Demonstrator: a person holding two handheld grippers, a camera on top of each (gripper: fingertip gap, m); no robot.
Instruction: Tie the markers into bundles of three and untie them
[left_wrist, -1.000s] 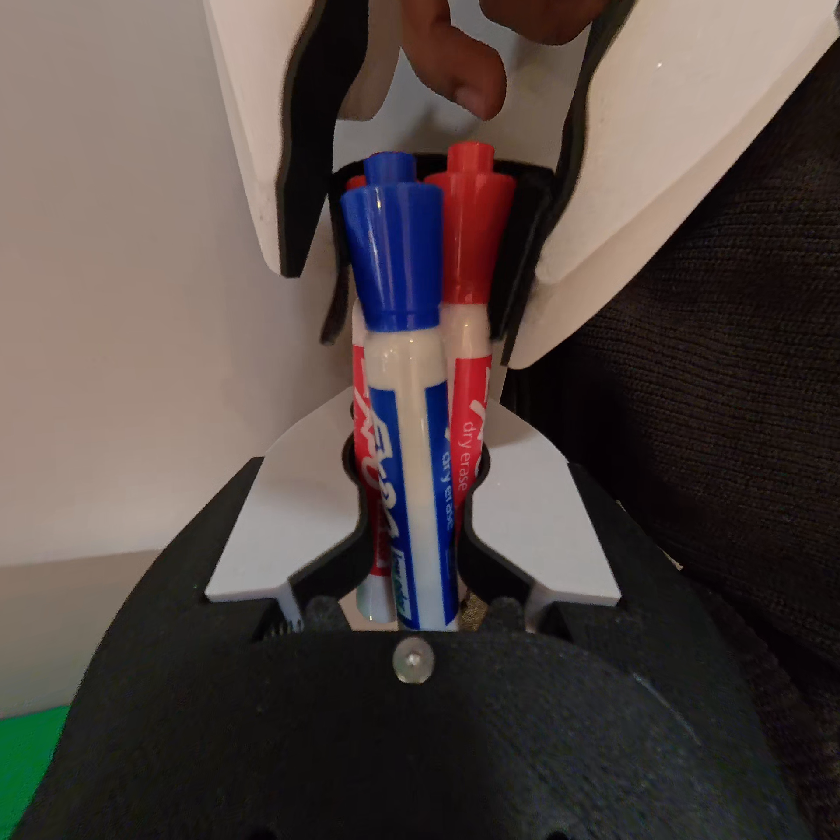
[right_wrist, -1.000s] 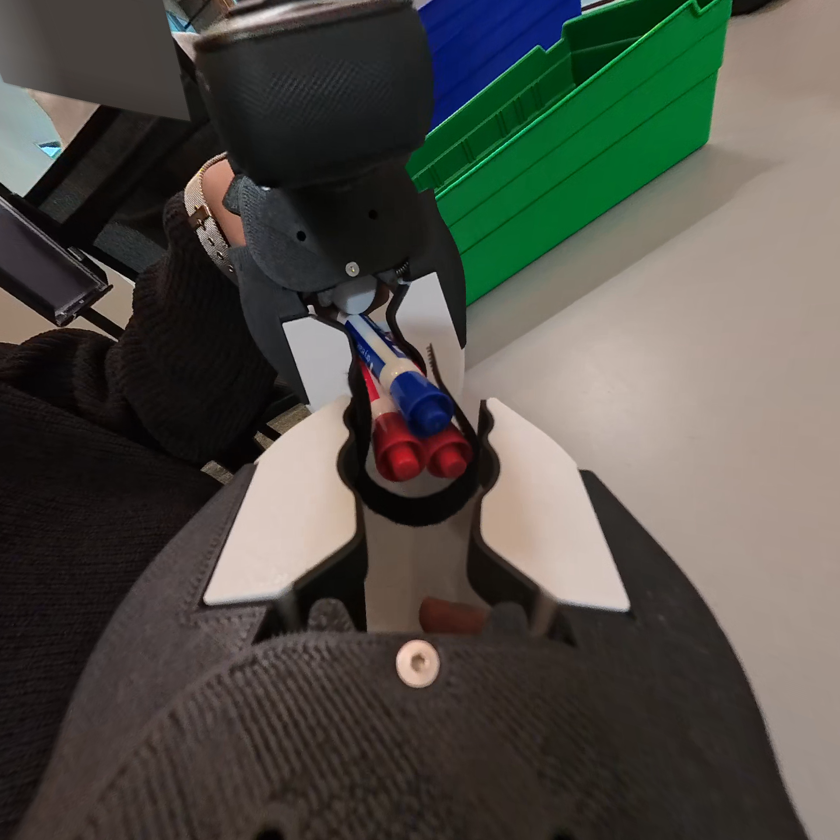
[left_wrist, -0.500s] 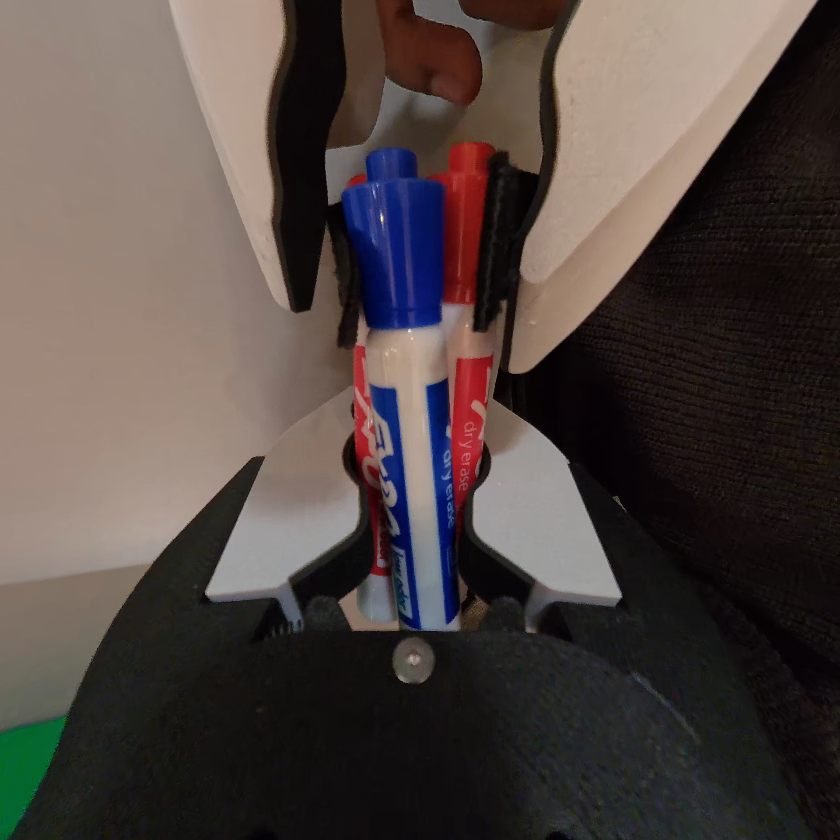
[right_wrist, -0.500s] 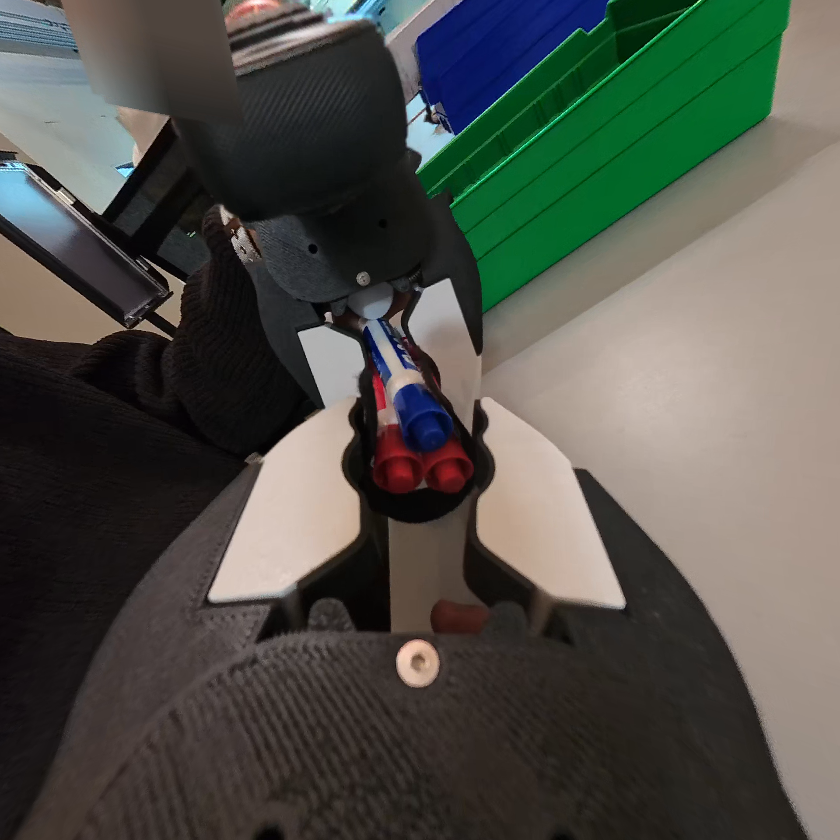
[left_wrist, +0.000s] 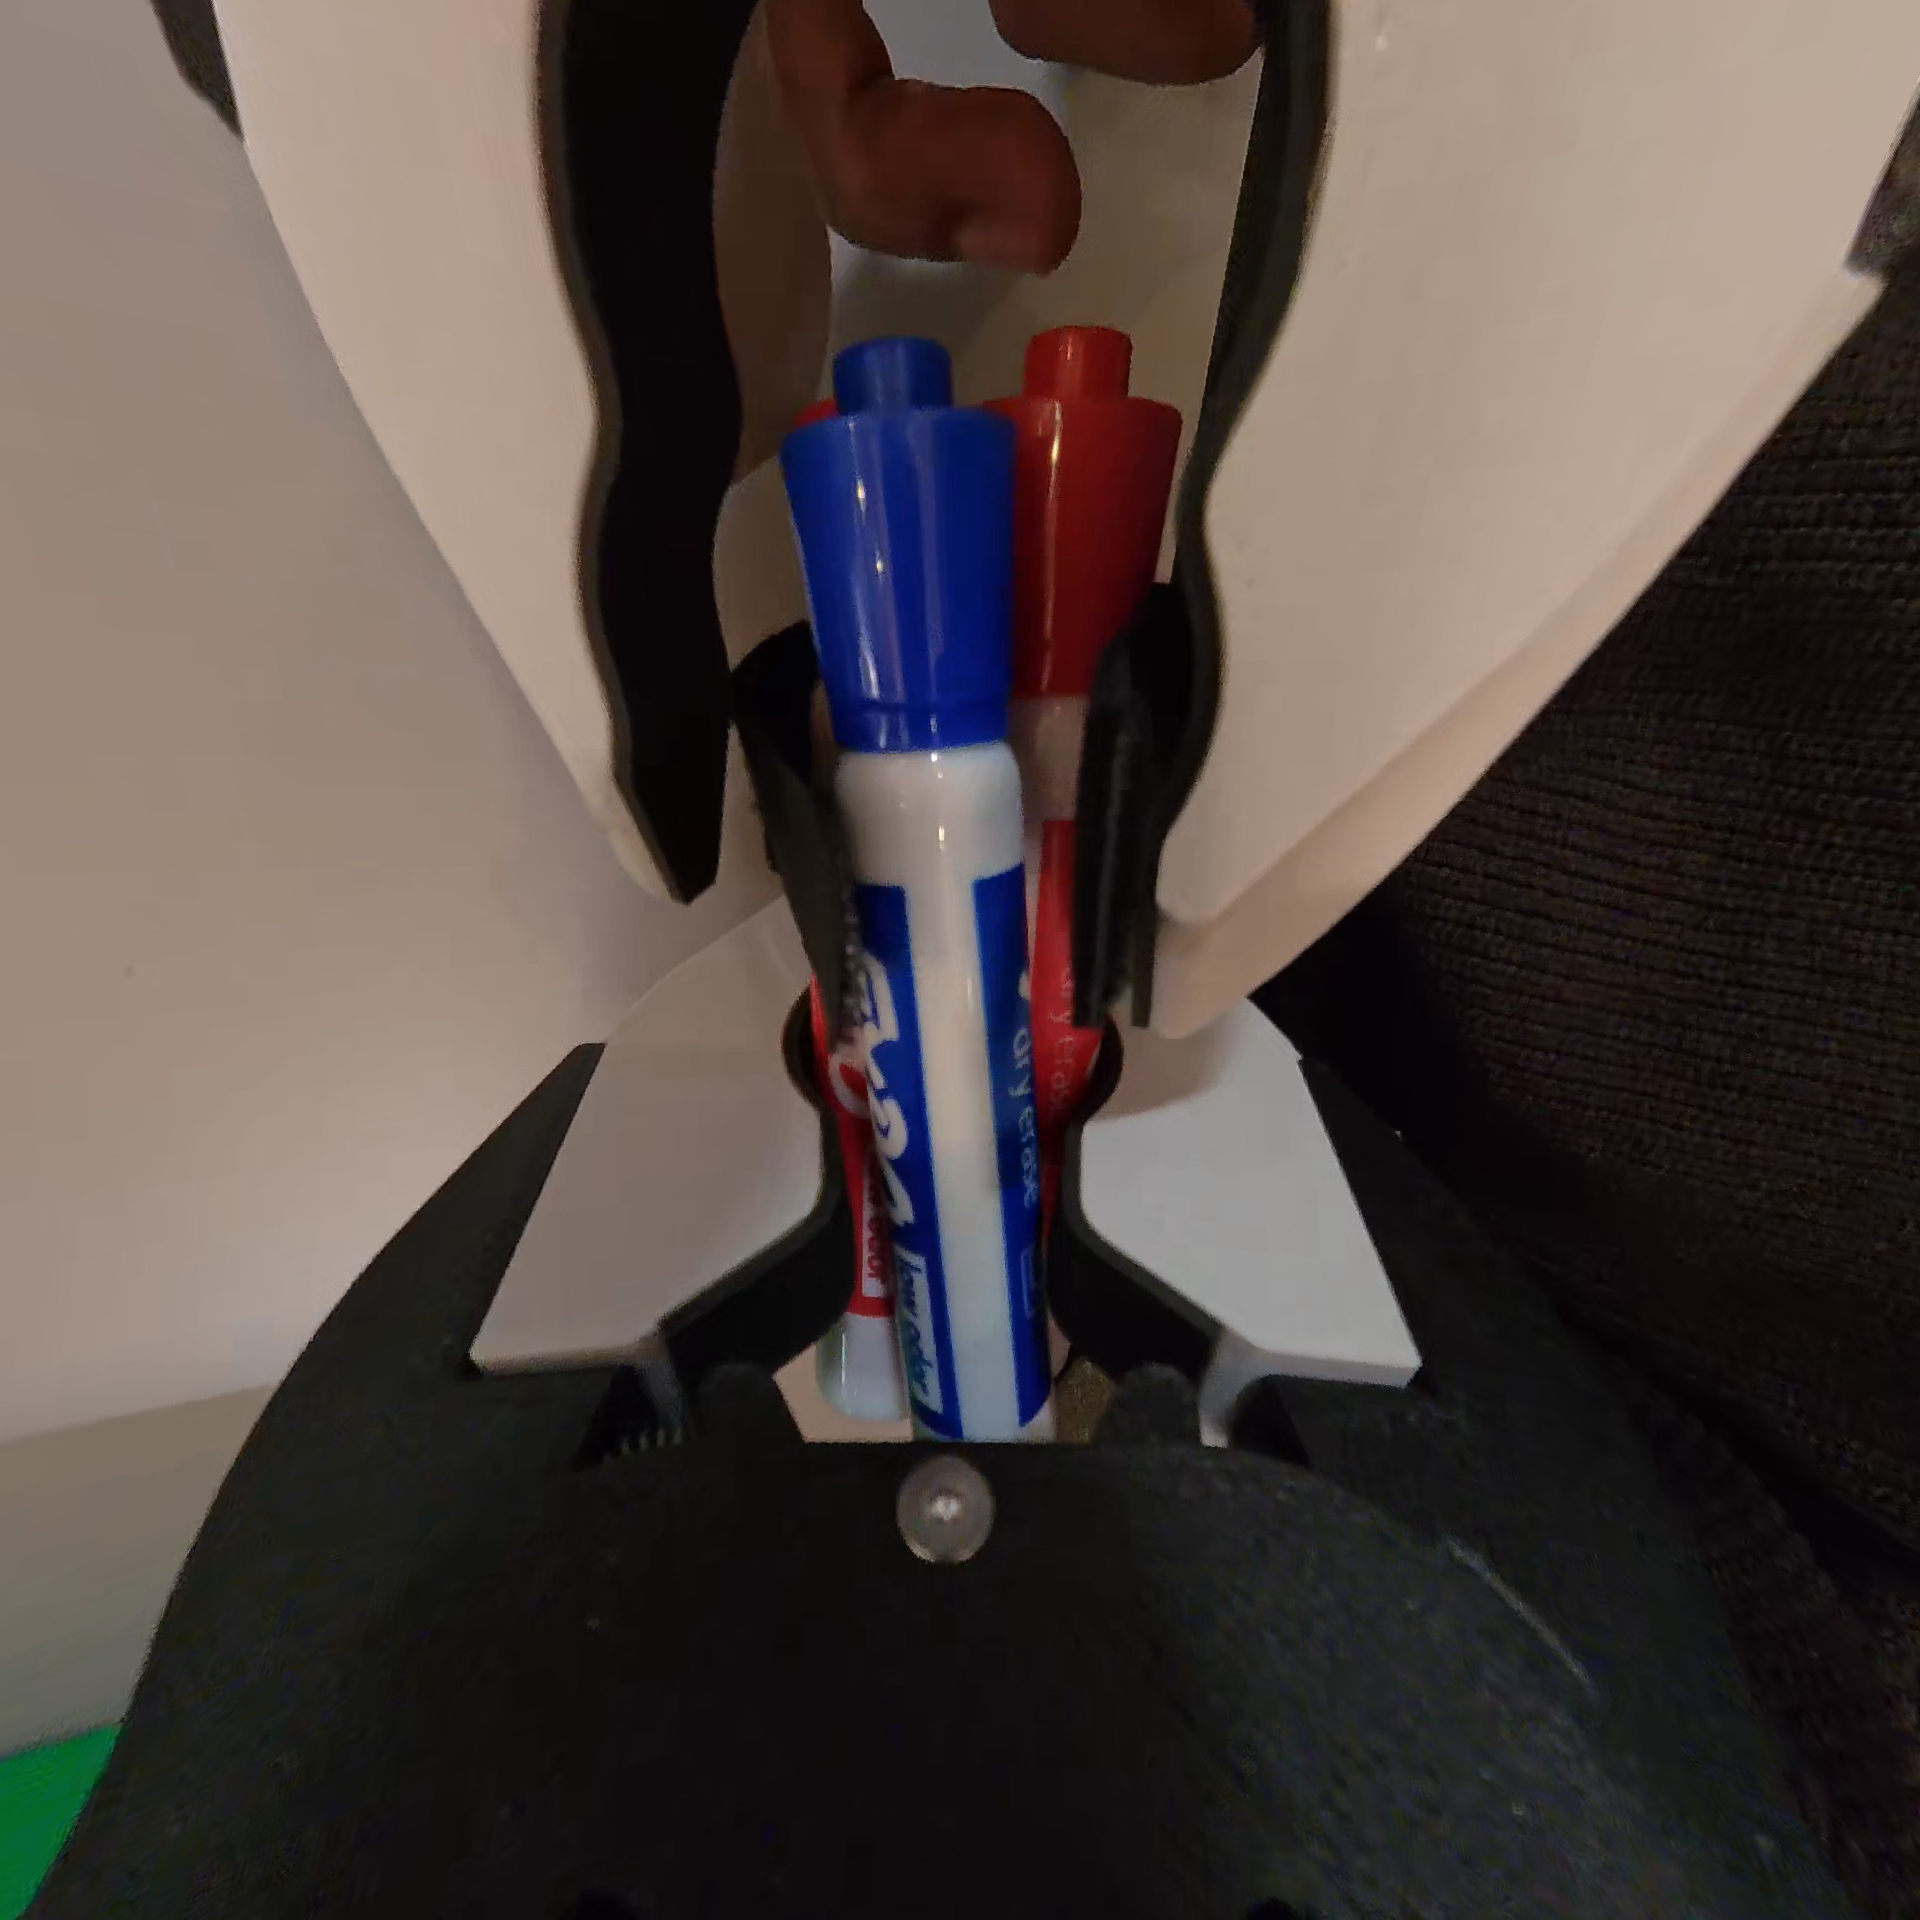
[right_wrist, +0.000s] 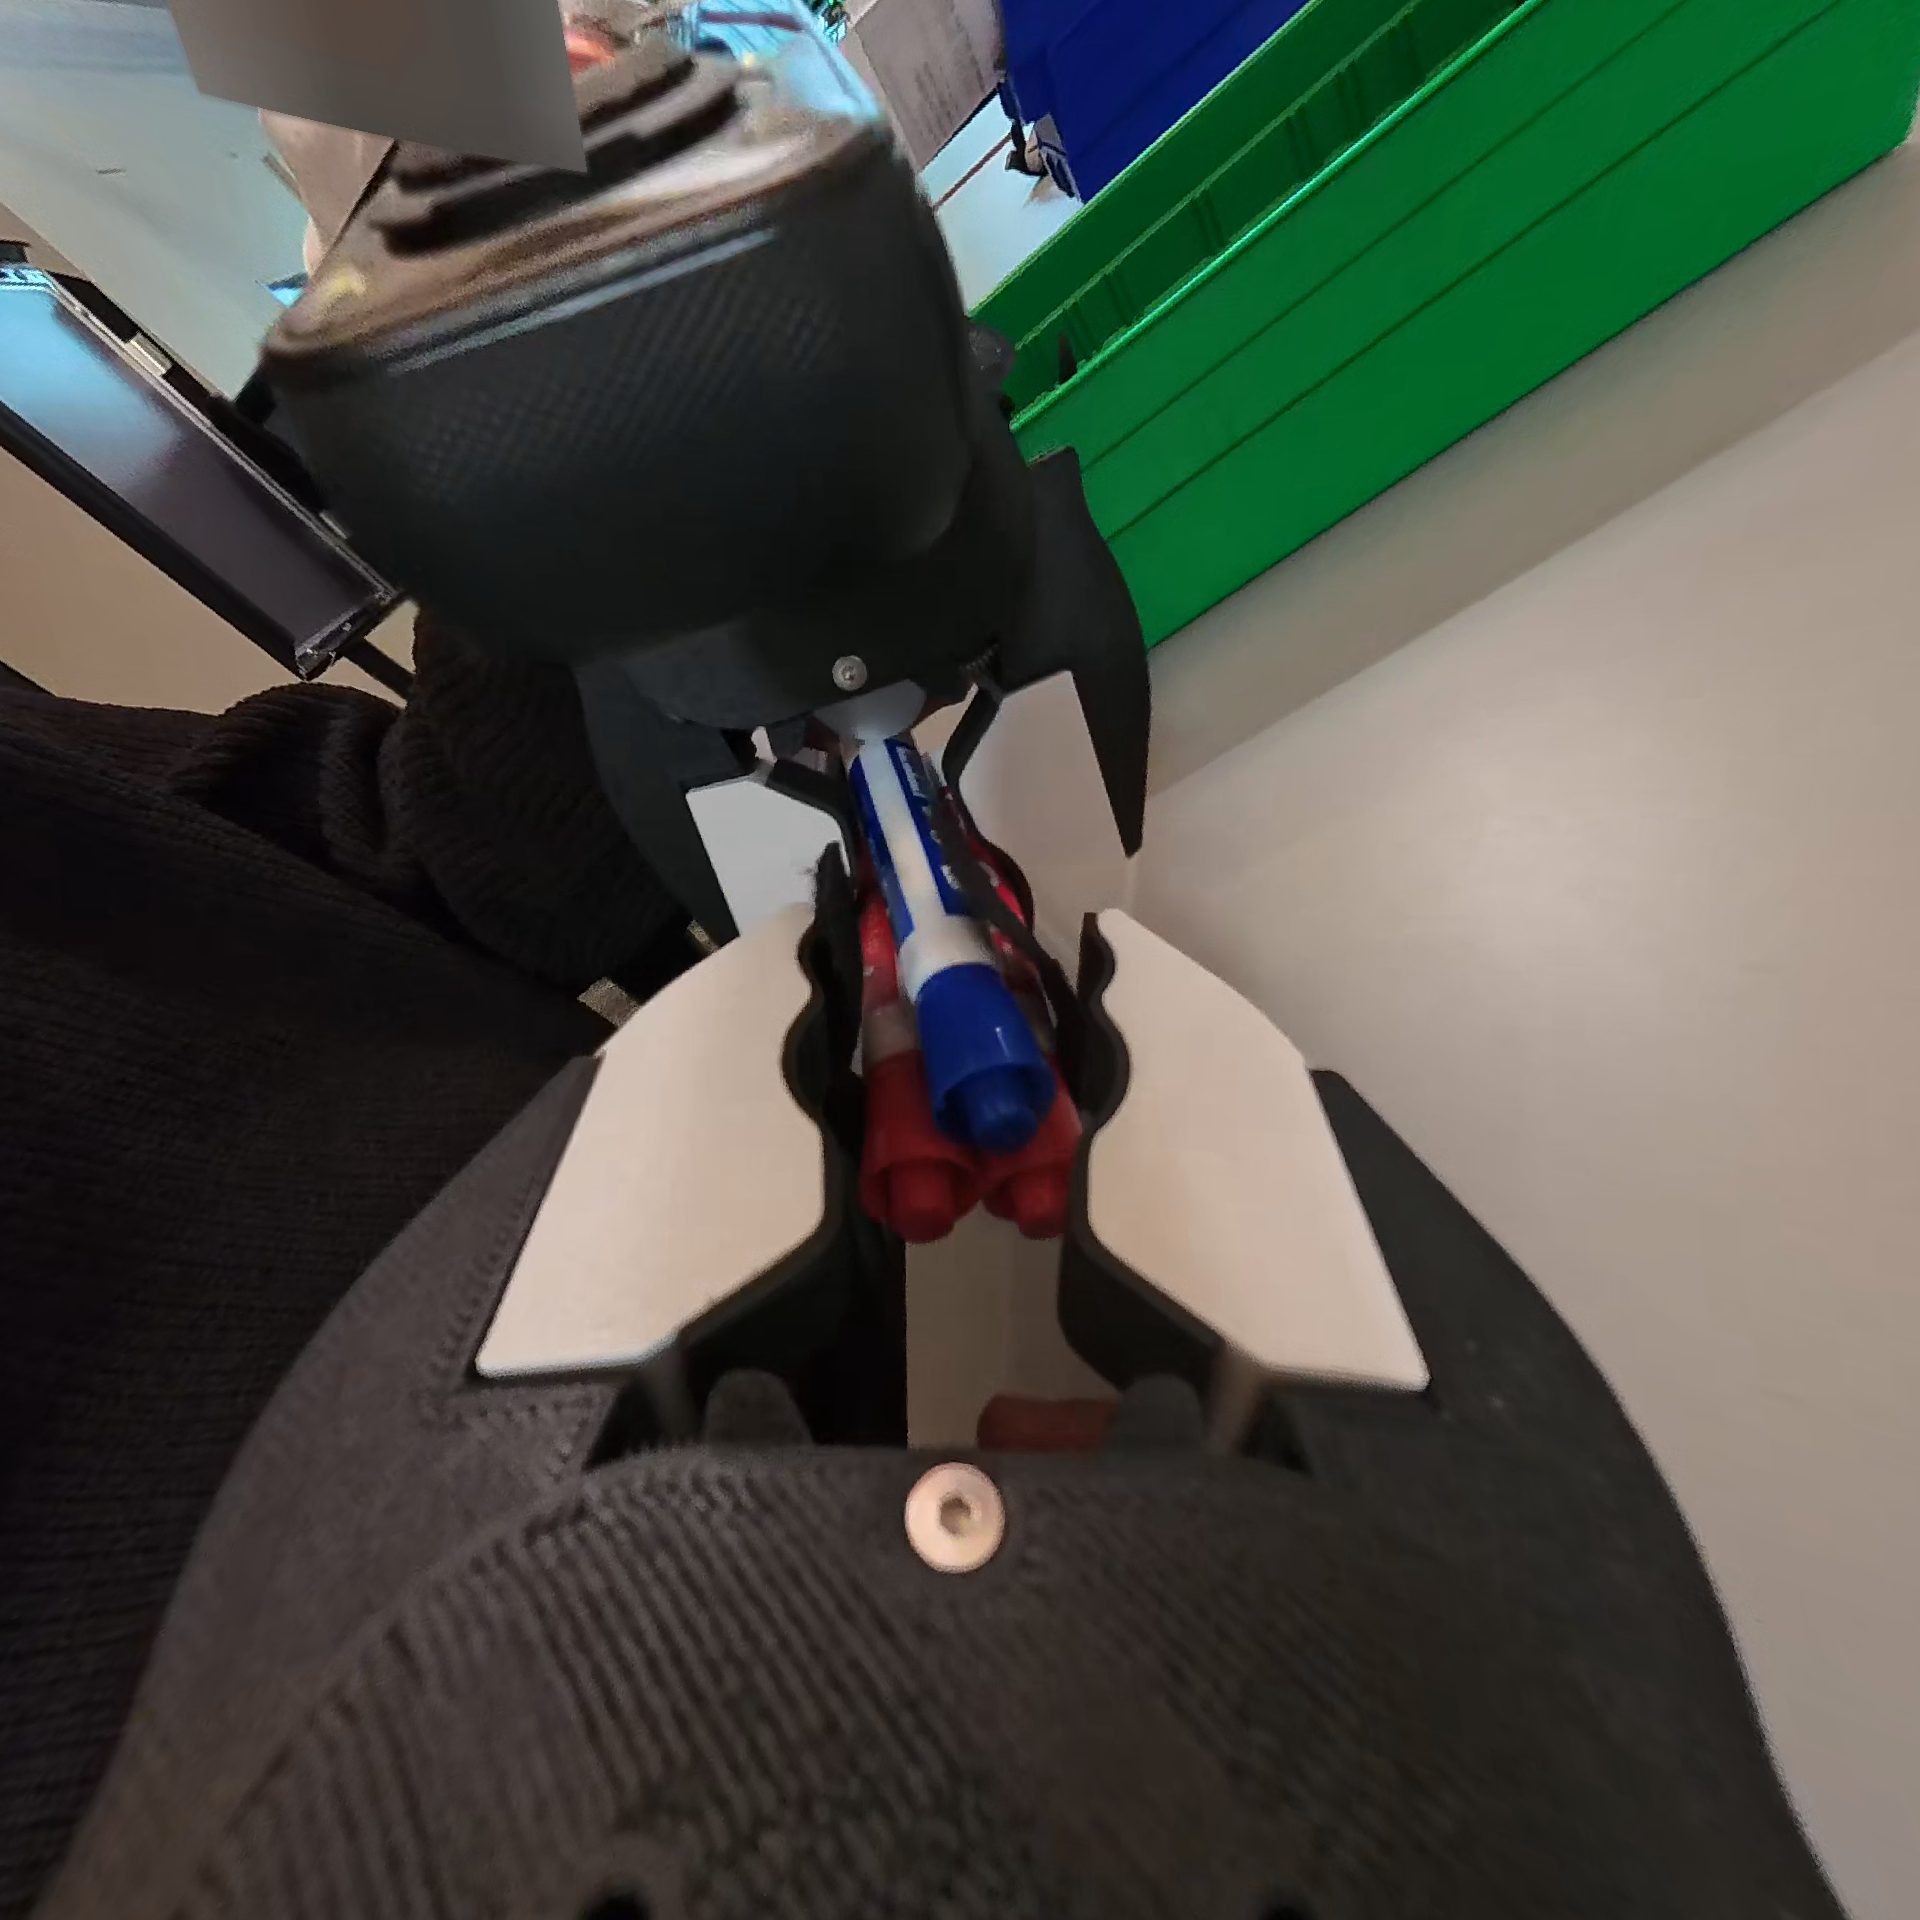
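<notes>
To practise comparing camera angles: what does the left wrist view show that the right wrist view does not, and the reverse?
Only the left wrist view shows a person's fingers beyond the marker caps and the printed barrel of the blue marker close up. Only the right wrist view shows the green bin, the grey tabletop and the left gripper's black body. Both show the bundle of blue and red markers, a black band around it, and a dark knit sleeve.

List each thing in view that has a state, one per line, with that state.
Left gripper: shut on the markers.
Right gripper: open, fingers on either side of the marker caps.
Blue marker: capped, on top of the bundle.
Red markers: capped, two, beneath the blue one.
Black strap: looped around the markers below their caps.
Green bin: open-topped, contents not visible.
</notes>
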